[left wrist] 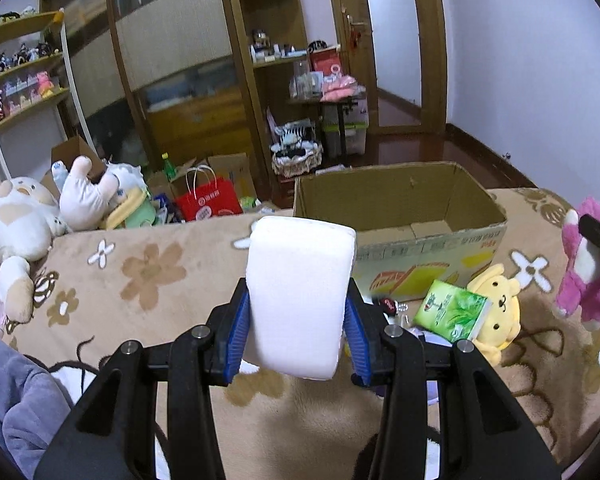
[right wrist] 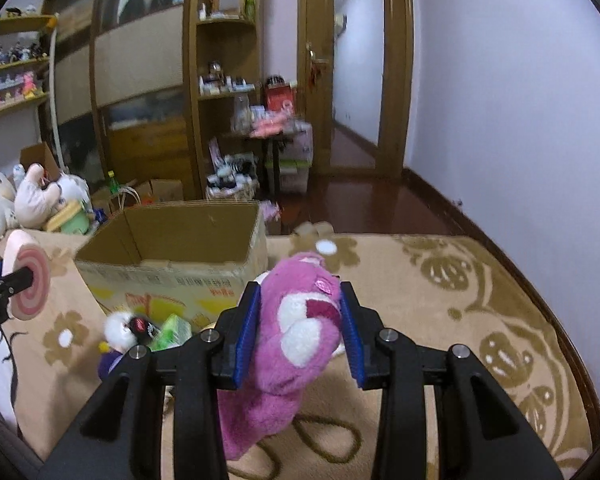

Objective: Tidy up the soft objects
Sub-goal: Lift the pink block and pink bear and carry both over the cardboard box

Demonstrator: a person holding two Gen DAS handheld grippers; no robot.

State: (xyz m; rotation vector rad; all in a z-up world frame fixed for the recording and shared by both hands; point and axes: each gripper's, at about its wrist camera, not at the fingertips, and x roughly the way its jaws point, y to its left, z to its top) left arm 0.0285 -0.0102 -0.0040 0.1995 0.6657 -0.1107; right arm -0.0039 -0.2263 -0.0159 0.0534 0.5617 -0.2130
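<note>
The left gripper point(left wrist: 298, 320) is clamped on a white cushion point(left wrist: 300, 296), a soft roll whose end shows a pink swirl, held above the bed point(left wrist: 160, 280). The right gripper point(right wrist: 300, 332) is clamped on a fuzzy pink bear point(right wrist: 296, 340) with white patches. An open box point(left wrist: 400, 216) sits just beyond both.

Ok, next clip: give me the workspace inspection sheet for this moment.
Surface: floral beige blanket.
Job's things: open cardboard box, no toys visible inside; white plush roll; pink plush bear.
Clutter: yellow plush, green tissue pack, small white plush beside the box.
Grippers: left gripper shut on the roll; right gripper shut on the bear.
Cables: nothing seen.
Surroundings: shelves, wardrobe, door, plush pile.
</note>
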